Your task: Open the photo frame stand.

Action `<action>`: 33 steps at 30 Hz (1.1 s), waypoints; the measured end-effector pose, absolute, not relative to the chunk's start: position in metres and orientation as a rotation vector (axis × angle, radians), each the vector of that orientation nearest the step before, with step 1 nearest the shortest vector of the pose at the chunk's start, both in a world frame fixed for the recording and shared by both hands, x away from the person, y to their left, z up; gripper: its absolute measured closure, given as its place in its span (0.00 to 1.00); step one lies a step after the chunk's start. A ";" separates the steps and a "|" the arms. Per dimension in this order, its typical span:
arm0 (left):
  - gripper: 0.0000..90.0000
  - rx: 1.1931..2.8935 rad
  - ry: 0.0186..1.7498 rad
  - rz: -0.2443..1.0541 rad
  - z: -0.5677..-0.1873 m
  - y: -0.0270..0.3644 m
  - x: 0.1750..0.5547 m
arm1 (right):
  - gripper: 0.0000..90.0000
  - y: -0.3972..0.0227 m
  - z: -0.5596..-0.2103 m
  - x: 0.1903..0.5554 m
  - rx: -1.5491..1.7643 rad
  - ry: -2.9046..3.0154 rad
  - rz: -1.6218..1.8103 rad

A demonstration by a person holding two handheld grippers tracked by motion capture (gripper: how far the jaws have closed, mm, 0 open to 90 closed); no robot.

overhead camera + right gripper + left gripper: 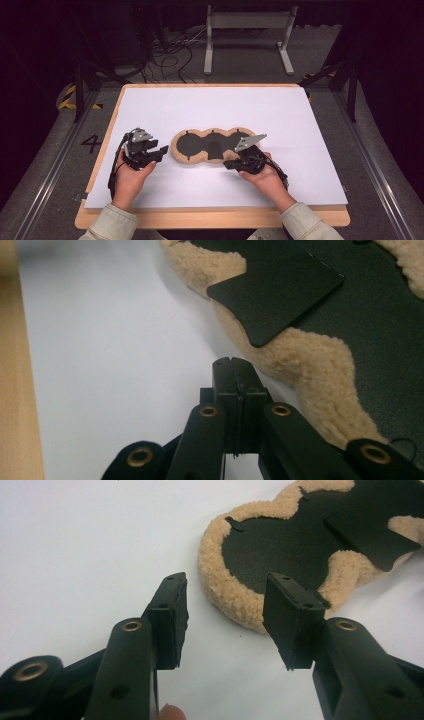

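- The fleece pad (212, 146), tan rim around a black centre, lies flat on the white tabletop (215, 107) between both grippers.
- Left gripper (225, 622): jaws spread, empty, beside the pad's edge.
- Right gripper (233, 371): jaws pressed together, empty, near the pad's rim.

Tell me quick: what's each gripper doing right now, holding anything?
Left gripper: open, nothing between its jaws, just short of the fleece-edged black pad.
Right gripper: shut, empty, tips beside the pad's fleece edge.

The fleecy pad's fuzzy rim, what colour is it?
Tan fleece rim, clearest in the left gripper view.
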State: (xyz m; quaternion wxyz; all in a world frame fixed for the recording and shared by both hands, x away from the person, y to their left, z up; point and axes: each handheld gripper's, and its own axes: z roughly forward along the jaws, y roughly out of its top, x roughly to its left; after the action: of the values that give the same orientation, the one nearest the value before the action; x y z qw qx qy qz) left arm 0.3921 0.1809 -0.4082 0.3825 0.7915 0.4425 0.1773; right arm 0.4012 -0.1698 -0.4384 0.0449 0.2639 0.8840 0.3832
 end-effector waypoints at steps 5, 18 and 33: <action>0.58 2.018 1.126 0.444 -0.409 0.182 0.393 | 1.00 -0.167 -0.444 0.406 0.835 2.701 1.171; 0.57 2.026 1.127 0.438 -0.412 0.181 0.395 | 1.00 -0.173 -0.433 0.410 0.871 2.565 1.350; 0.55 2.010 1.139 0.420 -0.414 0.184 0.394 | 0.97 -0.179 -0.425 0.411 0.863 2.486 1.383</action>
State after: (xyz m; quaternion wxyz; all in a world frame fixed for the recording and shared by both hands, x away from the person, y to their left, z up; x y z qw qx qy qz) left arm 0.3939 0.1840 -0.4144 0.3864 0.7895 0.4474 0.1648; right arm 0.4112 -0.1791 -0.4252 0.0844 0.2894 0.8332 0.4636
